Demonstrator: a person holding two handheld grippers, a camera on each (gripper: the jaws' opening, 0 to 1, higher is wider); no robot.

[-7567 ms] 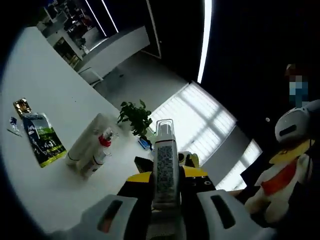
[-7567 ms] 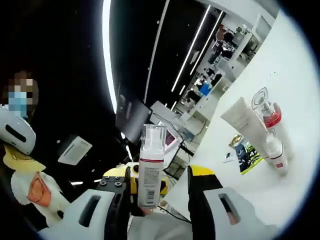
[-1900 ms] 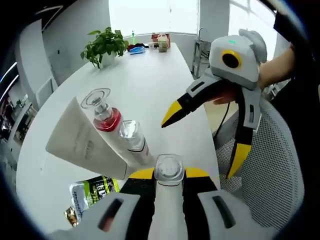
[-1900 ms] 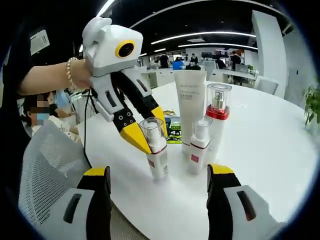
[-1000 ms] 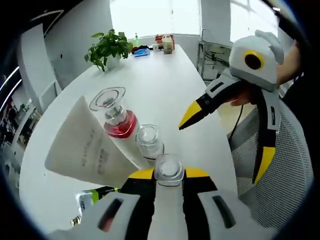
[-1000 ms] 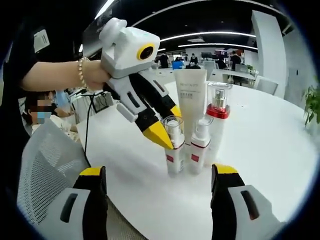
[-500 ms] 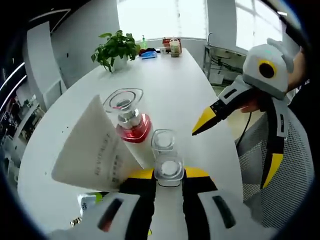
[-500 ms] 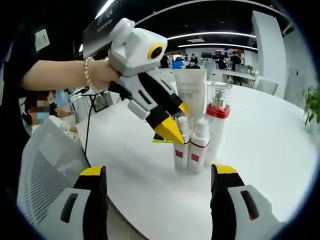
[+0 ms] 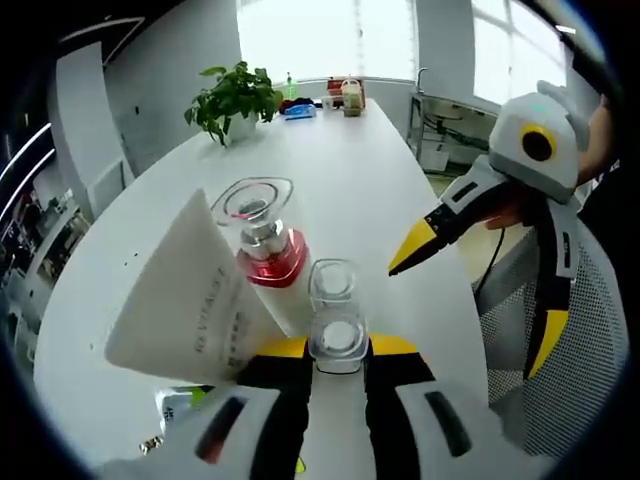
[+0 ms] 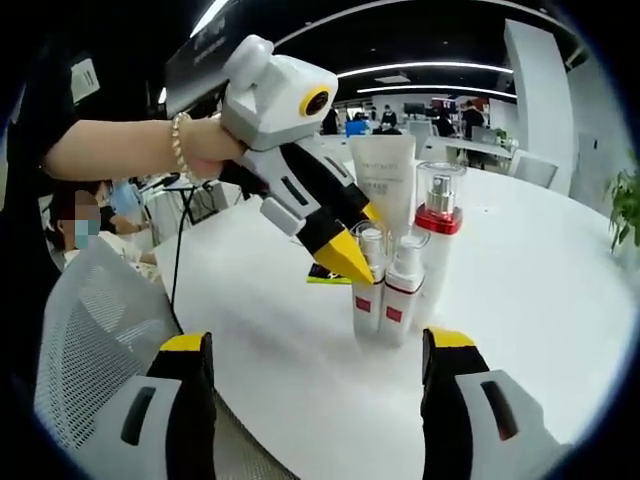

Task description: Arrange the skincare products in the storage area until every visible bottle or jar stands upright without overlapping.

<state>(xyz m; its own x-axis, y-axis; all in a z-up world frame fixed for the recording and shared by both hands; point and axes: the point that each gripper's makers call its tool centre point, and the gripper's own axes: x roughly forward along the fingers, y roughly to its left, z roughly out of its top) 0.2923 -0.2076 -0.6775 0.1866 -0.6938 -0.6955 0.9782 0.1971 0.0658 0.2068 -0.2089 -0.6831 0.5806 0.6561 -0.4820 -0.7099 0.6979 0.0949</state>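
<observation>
My left gripper (image 9: pixel 338 352) is shut on a small white bottle with a clear cap (image 9: pixel 338 338). In the right gripper view the left gripper (image 10: pixel 356 256), held by a hand, keeps that bottle (image 10: pixel 367 292) upright with its base at the white table (image 10: pixel 260 340). It touches a matching small bottle (image 10: pixel 403 290) (image 9: pixel 332 282). Behind these stand a red-collared pump bottle (image 10: pixel 438 232) (image 9: pixel 263 238) and a white tube (image 10: pixel 384 178) (image 9: pixel 195 298). My right gripper (image 10: pixel 318 345) is open, well short of the group, and appears as the right gripper (image 9: pixel 480 295) in the left gripper view.
A green sachet (image 10: pixel 324 276) (image 9: pixel 178 405) lies flat by the tube. A mesh chair (image 10: pixel 85 340) stands at the table's near edge. A potted plant (image 9: pixel 232 92) and small items (image 9: pixel 318 100) sit at the far end. People are seated in the background.
The left gripper has carried the small bottle in from the left until it stands against the other small bottle. The right gripper has stayed open and nearly still.
</observation>
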